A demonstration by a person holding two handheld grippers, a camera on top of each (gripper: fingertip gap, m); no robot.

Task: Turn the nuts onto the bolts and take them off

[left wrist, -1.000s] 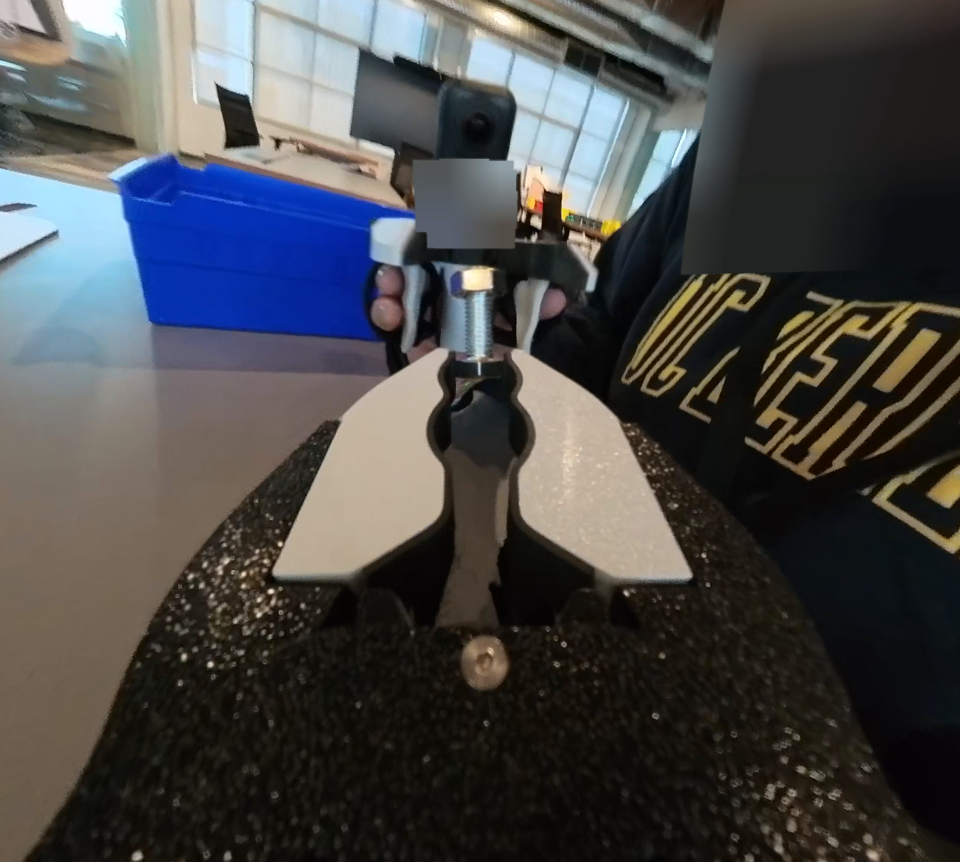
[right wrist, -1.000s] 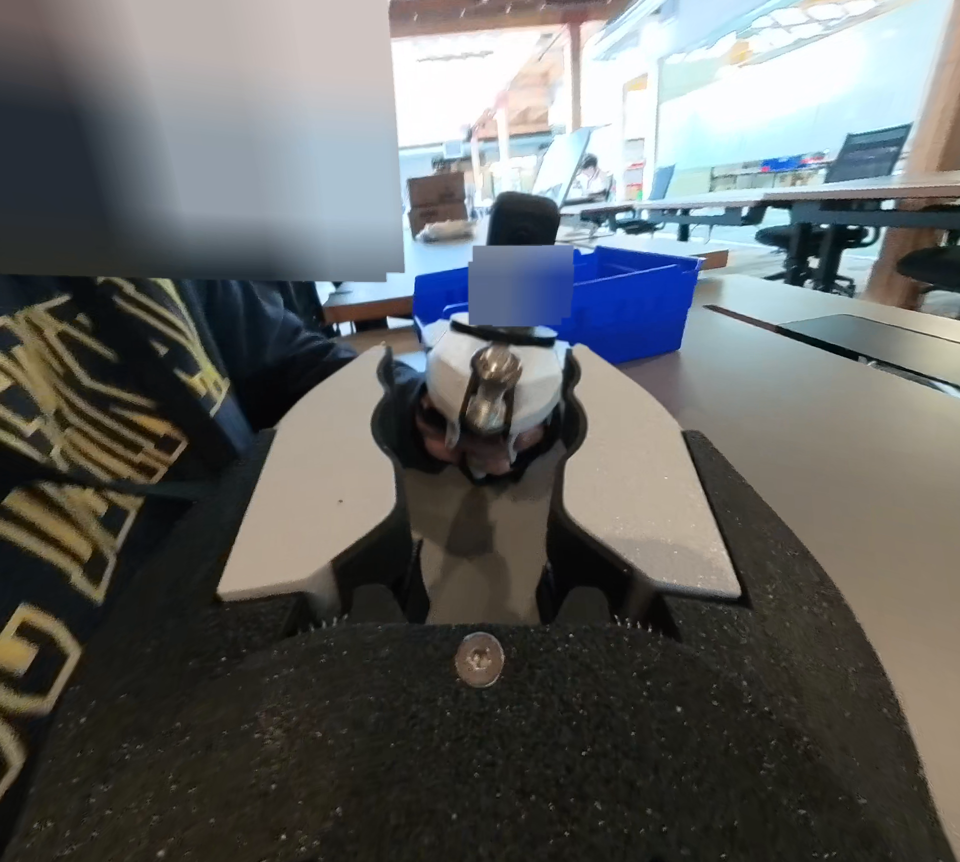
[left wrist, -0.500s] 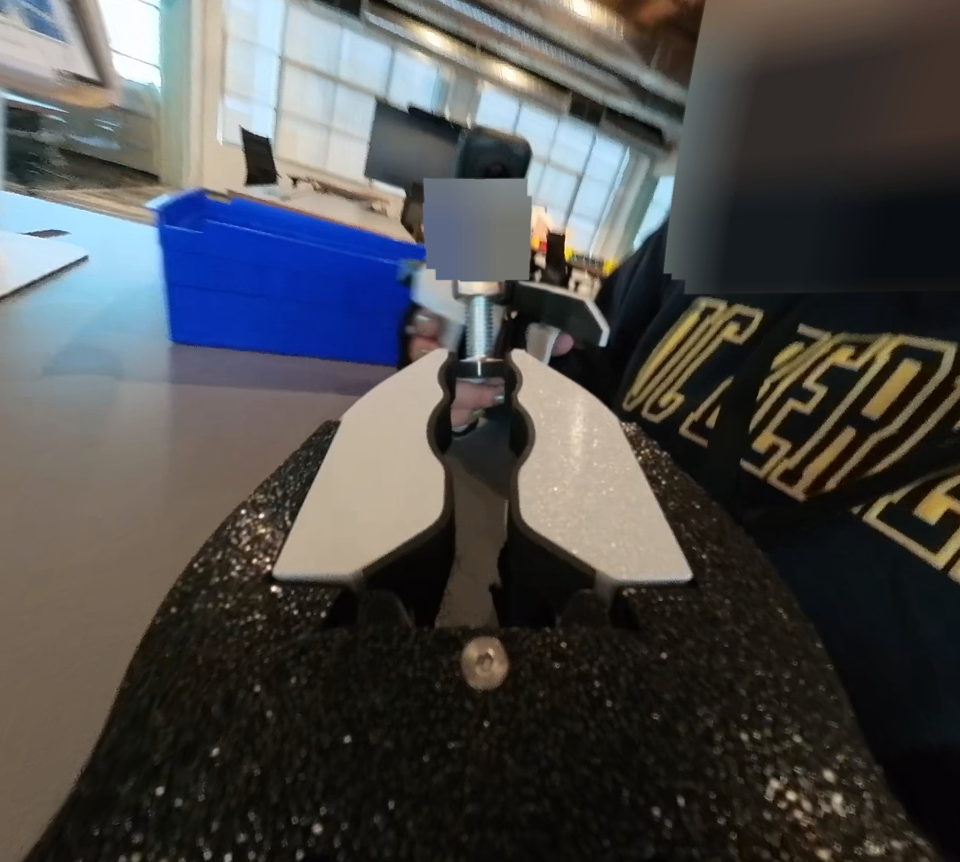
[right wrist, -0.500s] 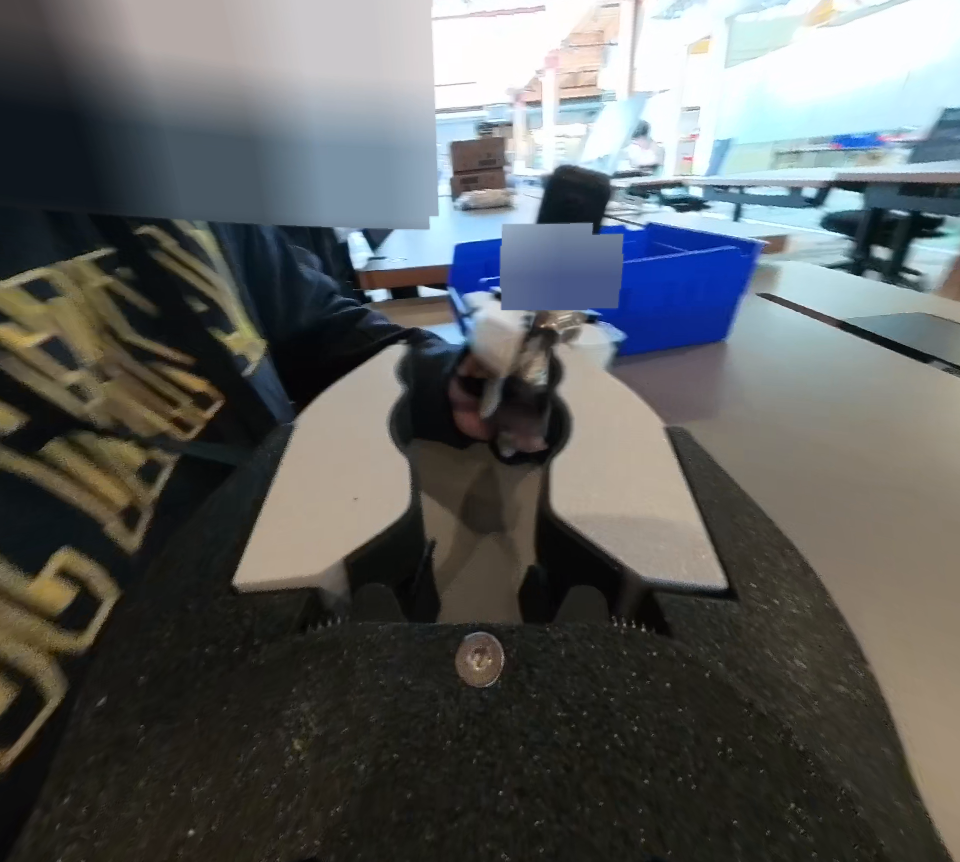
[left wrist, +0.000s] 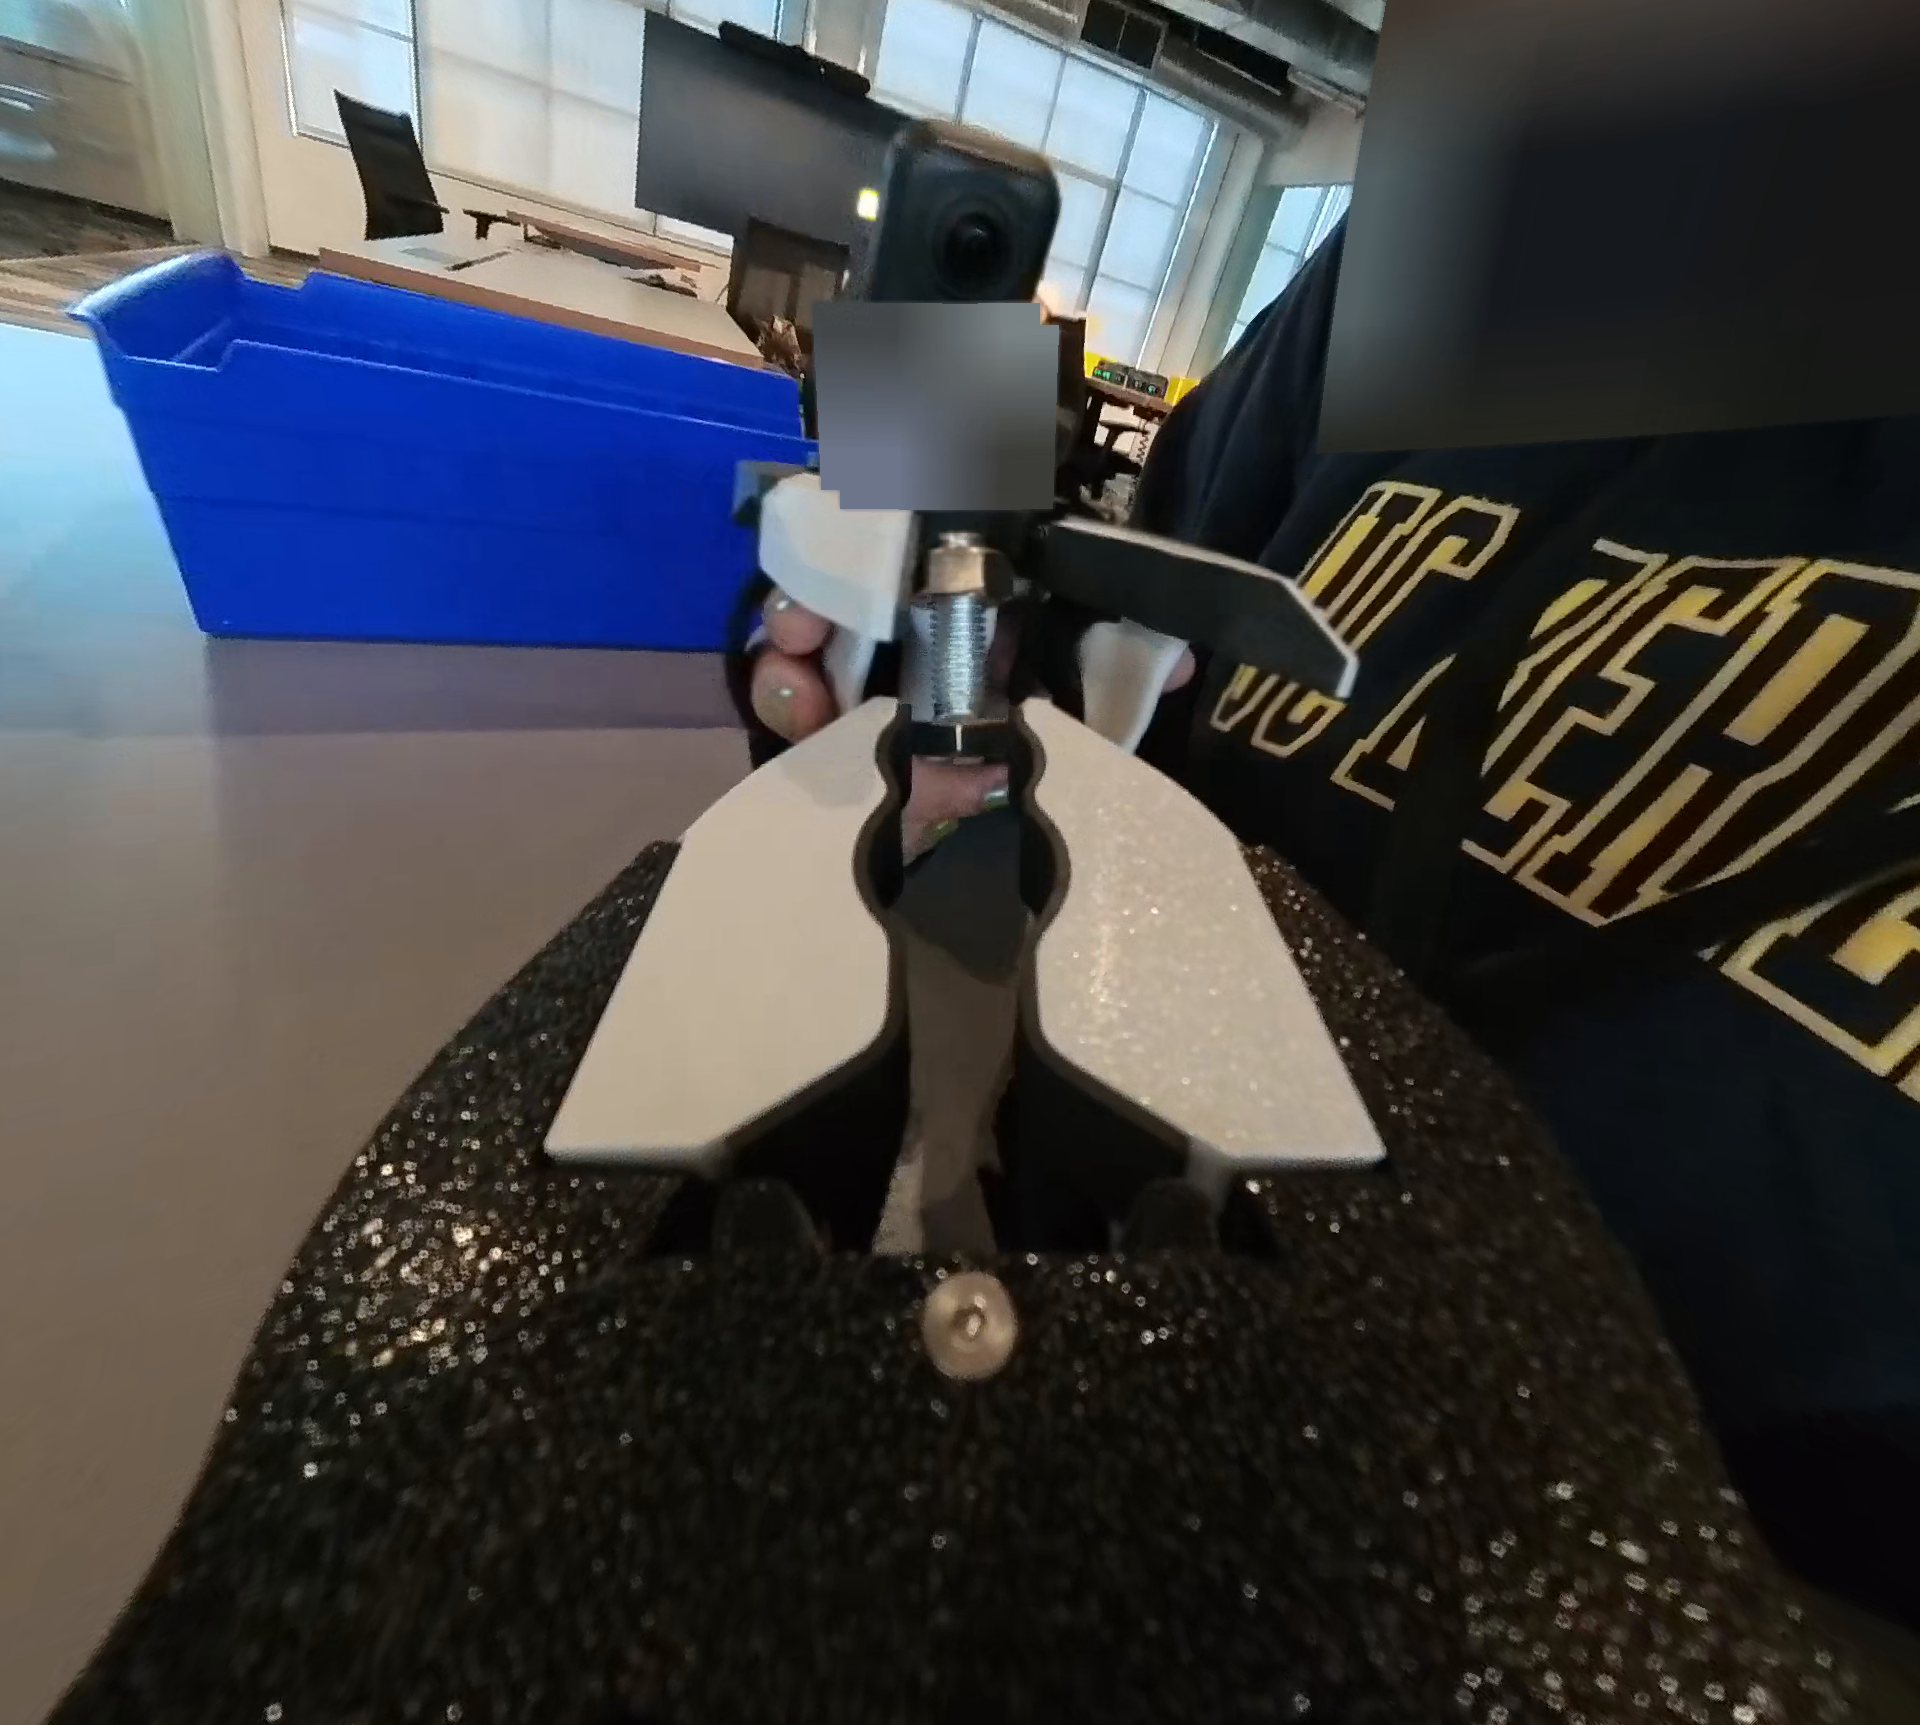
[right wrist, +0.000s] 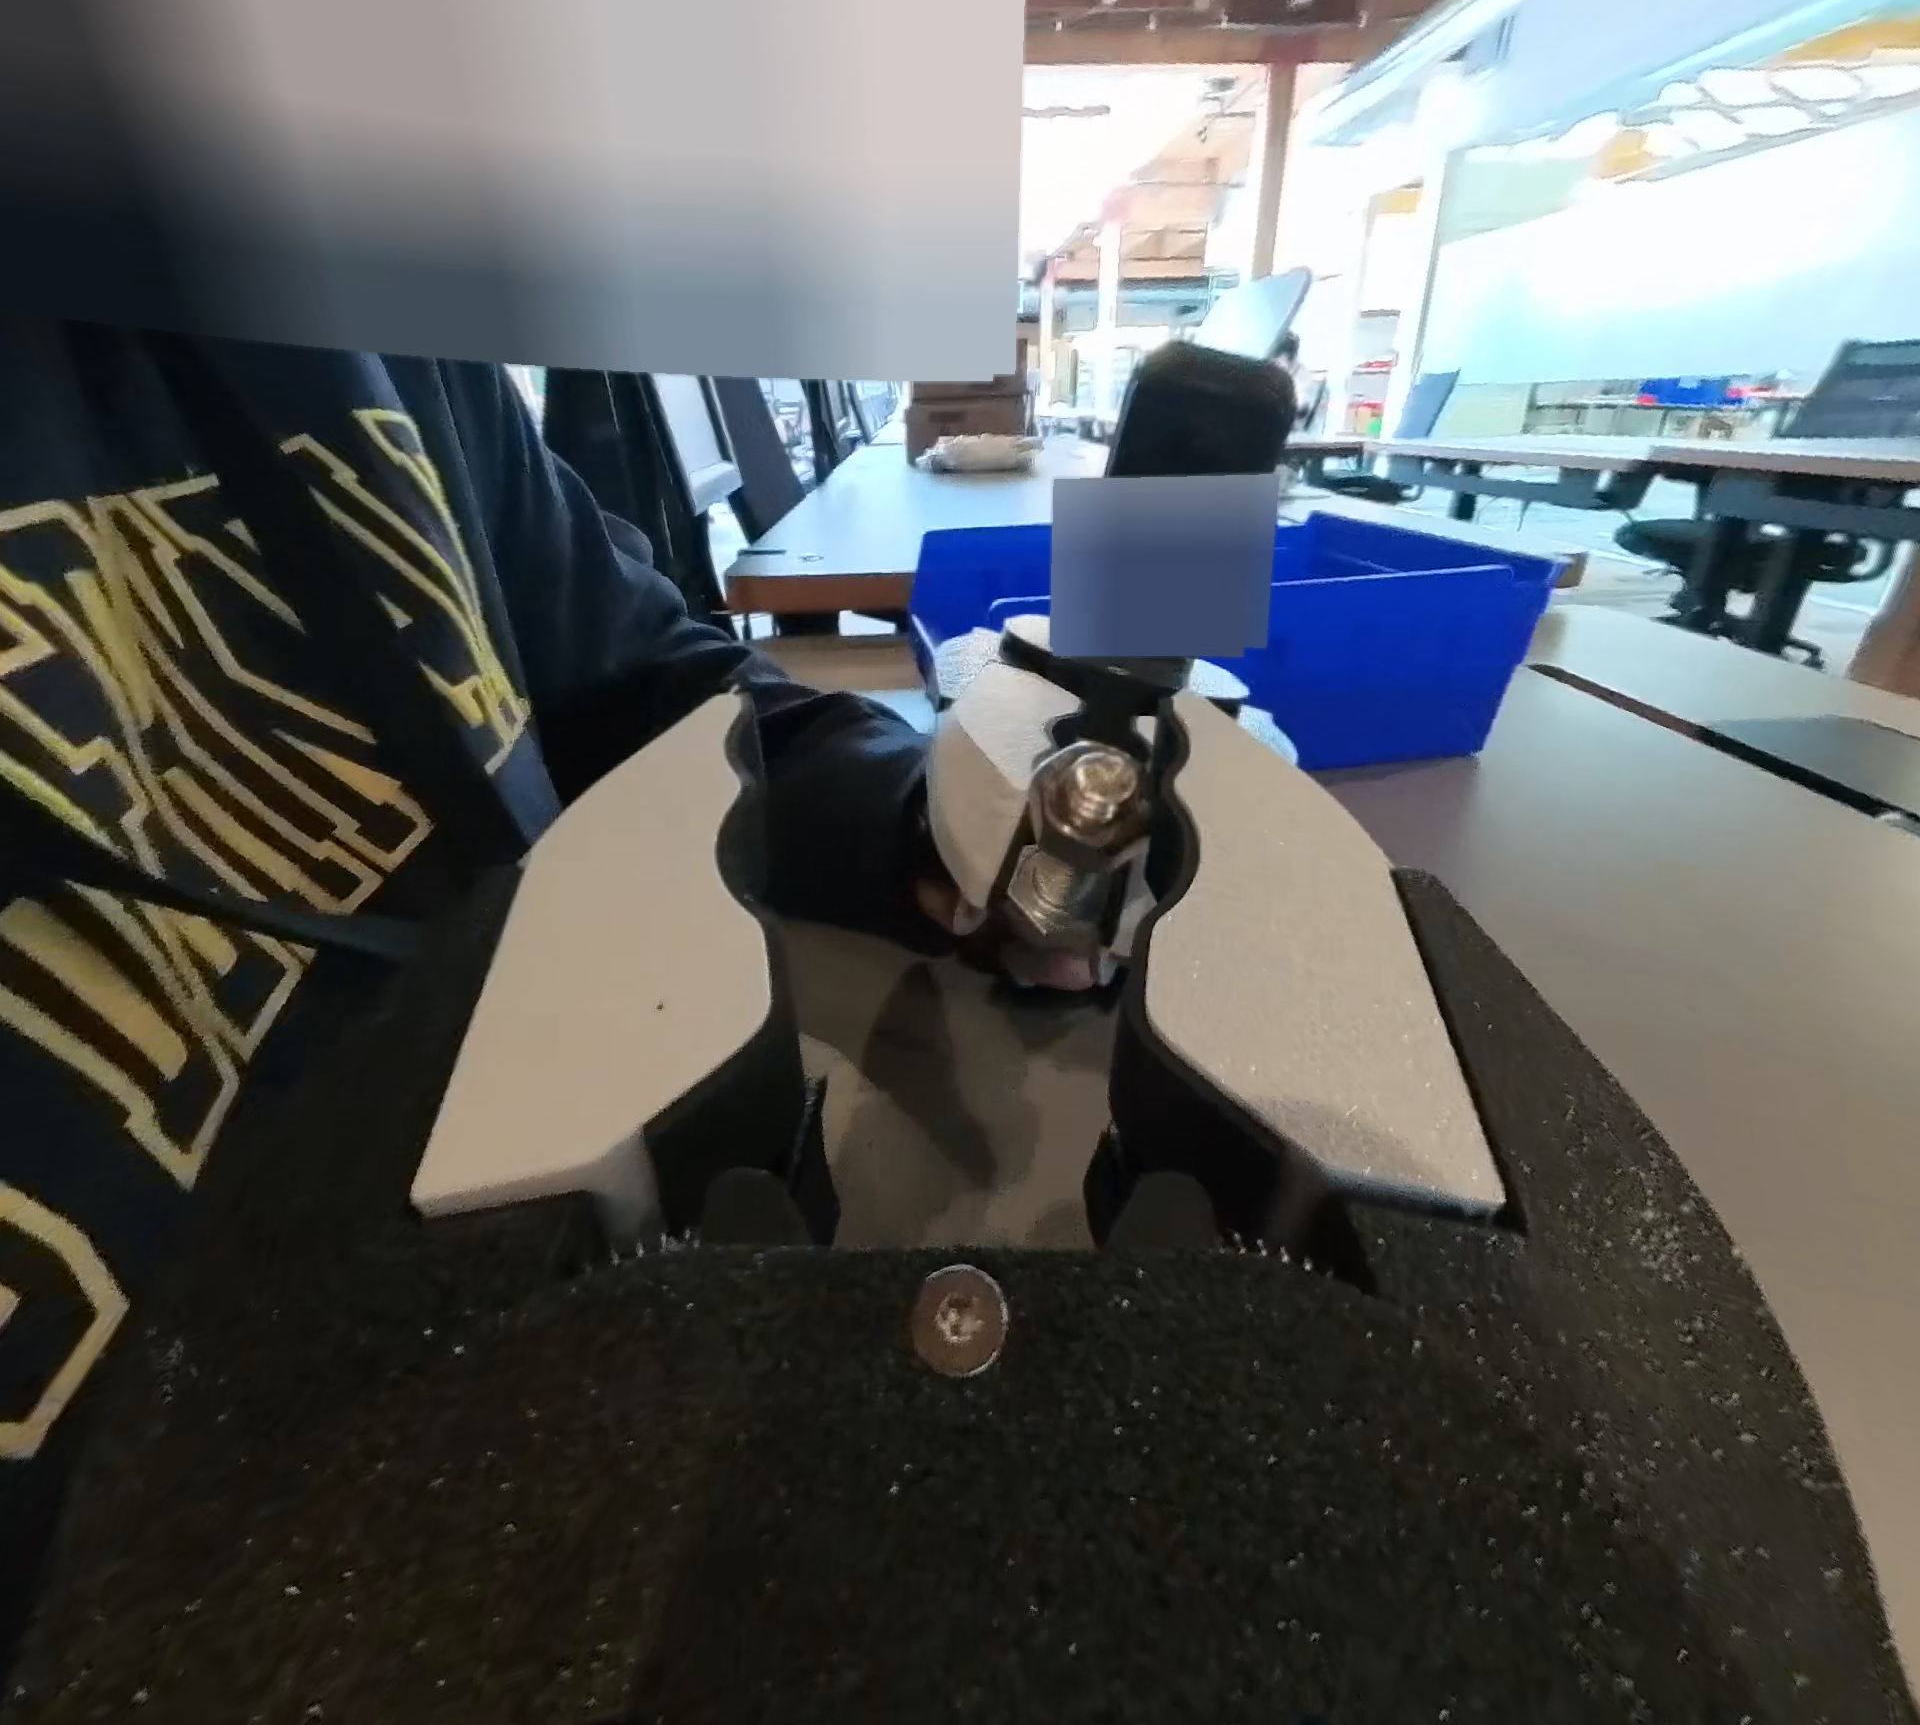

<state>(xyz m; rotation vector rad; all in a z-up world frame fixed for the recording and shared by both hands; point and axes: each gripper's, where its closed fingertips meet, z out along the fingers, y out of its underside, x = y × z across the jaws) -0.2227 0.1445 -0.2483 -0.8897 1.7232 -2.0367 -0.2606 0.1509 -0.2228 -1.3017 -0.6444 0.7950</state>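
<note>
A silver bolt (left wrist: 951, 657) points away from me in the left wrist view. My left gripper (left wrist: 958, 735) is shut on the bolt's head. A hex nut (left wrist: 966, 576) sits on the thread near the far end. My right gripper faces it, and its fingers (left wrist: 831, 569) stand on either side of the nut. In the right wrist view the right gripper (right wrist: 961, 740) is open, with the nut (right wrist: 1086, 808) close to its right finger and not pinched. The bolt is tilted there, held by the left gripper's white fingers (right wrist: 971, 792).
A blue plastic bin (left wrist: 436, 491) stands on the grey table (left wrist: 312, 844) behind the grippers; it also shows in the right wrist view (right wrist: 1382, 657). The person's dark sweatshirt (left wrist: 1610, 792) fills one side. A hand (left wrist: 795, 647) holds the right gripper. Left and right tips are no more than a few centimetres apart.
The right gripper has rolled about the bolt, which now sits right of centre and tilted in its view. The left gripper has kept its hold on the bolt head.
</note>
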